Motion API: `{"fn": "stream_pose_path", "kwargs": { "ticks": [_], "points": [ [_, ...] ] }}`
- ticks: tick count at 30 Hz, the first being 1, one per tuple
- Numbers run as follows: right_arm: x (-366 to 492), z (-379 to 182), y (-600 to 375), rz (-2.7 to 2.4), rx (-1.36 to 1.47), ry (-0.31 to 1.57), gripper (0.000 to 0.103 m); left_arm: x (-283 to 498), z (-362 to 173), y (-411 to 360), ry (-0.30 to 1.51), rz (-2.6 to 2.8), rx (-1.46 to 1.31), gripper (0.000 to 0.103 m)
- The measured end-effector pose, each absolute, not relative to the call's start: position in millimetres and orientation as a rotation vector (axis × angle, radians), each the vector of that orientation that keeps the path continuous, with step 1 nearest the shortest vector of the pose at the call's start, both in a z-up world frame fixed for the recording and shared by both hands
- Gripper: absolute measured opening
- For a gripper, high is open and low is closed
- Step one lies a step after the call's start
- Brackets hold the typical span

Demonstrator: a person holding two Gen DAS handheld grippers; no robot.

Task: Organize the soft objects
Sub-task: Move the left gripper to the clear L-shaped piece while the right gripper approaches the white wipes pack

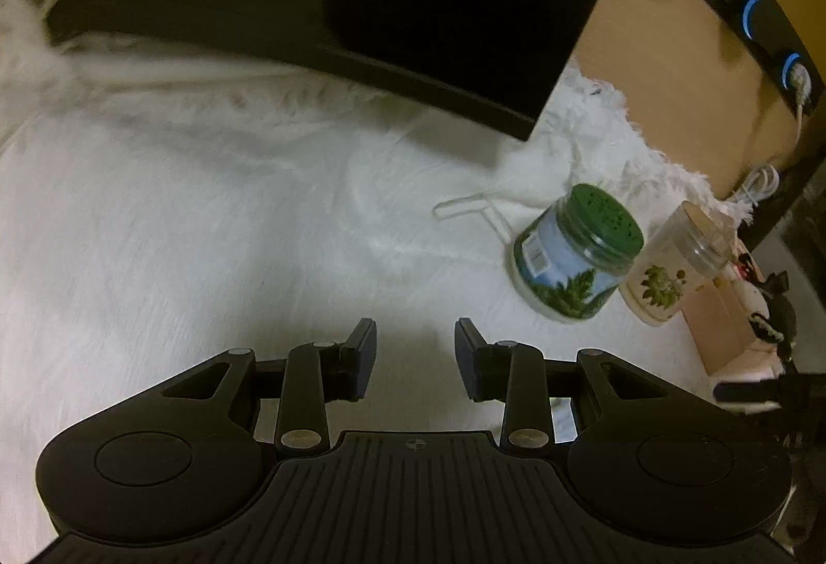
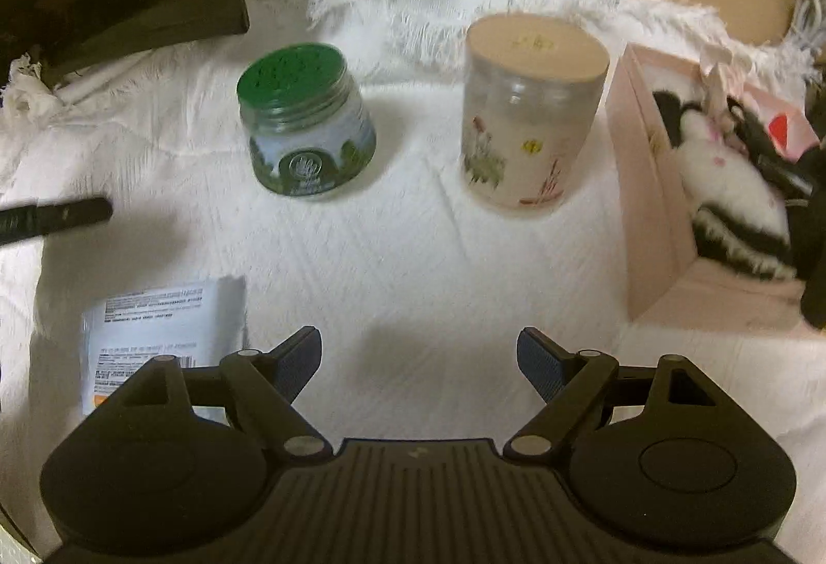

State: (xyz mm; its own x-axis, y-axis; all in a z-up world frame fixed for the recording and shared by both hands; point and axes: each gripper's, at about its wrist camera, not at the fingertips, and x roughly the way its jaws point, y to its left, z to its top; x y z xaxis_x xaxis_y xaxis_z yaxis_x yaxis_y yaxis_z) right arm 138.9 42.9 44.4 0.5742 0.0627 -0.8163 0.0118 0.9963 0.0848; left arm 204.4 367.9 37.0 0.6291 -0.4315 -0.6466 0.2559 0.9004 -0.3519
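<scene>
white rug point(image 2: 413, 254), right gripper point(image 2: 418, 357) (wide, empty)

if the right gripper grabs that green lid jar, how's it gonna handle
The green-lidded jar looks rigid, probably glass or hard plastic, so it should not deform. Its smooth, tapering sides may slip in the right gripper. It stands on a soft white fuzzy cloth, so a push would more likely tip it than slide it.

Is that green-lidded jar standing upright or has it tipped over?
Upright. The green-lidded jar rests on its base on the white fluffy cloth, with its lid on top, facing up.
</scene>
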Motion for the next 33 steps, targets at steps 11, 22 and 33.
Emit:
{"fn": "stream_pose_path", "kwargs": {
  "ticks": [11,22,33],
  "points": [
    [110.6,59.3,49.3,-0.017,0.045,0.875,0.084,277.3,31.9,339.0,0.826,-0.500,-0.203,0.037],
    [99.0,49.1,51.6,-0.051,0.053,0.899,0.084,332.6,9.3,286.6,0.815,-0.516,0.052,0.037],
    [94.7,28.0,56.6,-0.052,0.076,0.958,0.084,331.9,4.3,263.6,0.771,-0.537,0.197,0.036]
  ]
}}
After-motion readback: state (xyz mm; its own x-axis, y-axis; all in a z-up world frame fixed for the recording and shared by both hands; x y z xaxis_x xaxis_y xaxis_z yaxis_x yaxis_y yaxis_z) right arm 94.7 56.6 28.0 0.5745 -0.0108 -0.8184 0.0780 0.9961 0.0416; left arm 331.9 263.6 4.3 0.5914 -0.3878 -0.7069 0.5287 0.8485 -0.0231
